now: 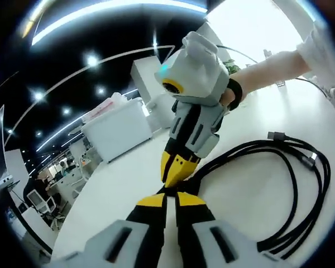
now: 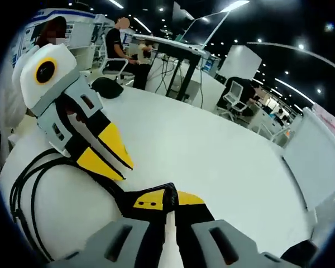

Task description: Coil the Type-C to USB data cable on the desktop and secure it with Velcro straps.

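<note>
**Both grippers pinch the gathered coil**

The left gripper (image 1: 168, 195) is pressed together on the black cable (image 1: 301, 184), whose loops lie on the white desktop (image 1: 128, 184) just beyond its tips. The right gripper (image 2: 168, 196) clamps the same bundle. Coiling looks finished; strapping probably comes next, which requires one grip holding firm.

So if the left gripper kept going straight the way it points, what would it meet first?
The right gripper: its yellow jaws sit just beyond the left gripper, both closed on the bundled black cable. Depth is unclear, but they look nearly touching.
</note>
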A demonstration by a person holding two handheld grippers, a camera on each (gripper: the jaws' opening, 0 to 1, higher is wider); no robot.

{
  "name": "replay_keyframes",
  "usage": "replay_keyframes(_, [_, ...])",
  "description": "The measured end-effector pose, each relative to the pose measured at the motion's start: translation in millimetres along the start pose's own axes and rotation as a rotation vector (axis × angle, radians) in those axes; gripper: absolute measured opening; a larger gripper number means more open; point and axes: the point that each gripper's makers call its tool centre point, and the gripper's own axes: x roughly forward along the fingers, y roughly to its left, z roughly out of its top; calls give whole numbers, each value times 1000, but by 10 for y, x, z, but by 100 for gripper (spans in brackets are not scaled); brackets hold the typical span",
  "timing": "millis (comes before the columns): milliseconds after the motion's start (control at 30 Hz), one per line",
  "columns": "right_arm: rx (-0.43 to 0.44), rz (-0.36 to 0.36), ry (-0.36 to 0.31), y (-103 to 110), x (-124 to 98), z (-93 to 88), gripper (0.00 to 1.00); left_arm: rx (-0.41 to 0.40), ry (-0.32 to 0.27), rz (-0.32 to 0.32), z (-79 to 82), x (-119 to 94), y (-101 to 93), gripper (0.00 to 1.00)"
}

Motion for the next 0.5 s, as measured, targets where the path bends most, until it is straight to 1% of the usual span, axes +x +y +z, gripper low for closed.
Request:
replay_keyframes(33, [18,-7,-29,-19,-9,42,5,-9,1,1,-2,-1,8,9])
replay_keyframes(67, [75,14,-67,2,-24,102,4,-21,2,5,-5,-6,17,10])
replay_keyframes(100, [140,67,-95,24,-28,161,2,-30,2,6,-9,-9,27,10])
replay_keyframes(133, [196,122,-91,89,-18,163,1,-47,3,8,-15,-9,40,11])
replay_keyframes(200, [196,135,-47,114,27,68,1,-62,2,11,-15,-12,56,11])
replay_keyframes(233, [180,155,-1,179,66,-37,1,-65,0,15,-13,-14,64,11])
replay_keyframes(267, [268,114,-81,142,118,55,1,-68,-4,21,-5,-19,78,11])
replay_keyframes(300, [269,181,-20,218,71,-47,1,-73,-10,24,9,-29,93,11])
replay_keyframes(333, [320,173,-27,159,82,-15,1,-87,-26,29,36,-40,104,12])
replay_keyframes(367, [329,180,-40,180,74,-28,1,-101,-45,30,68,-49,114,12])
replay_keyframes(400, [326,182,-39,164,59,-37,1,-117,-68,38,106,-59,136,13])
replay_keyframes(433, [293,205,-39,231,59,-33,1,-131,-92,54,147,-78,178,13])
replay_keyframes(467, [301,190,-56,190,27,-32,1,-138,-106,64,170,-93,204,13])
replay_keyframes(500, [318,182,-87,148,13,0,1,-149,-119,73,189,-107,228,13])
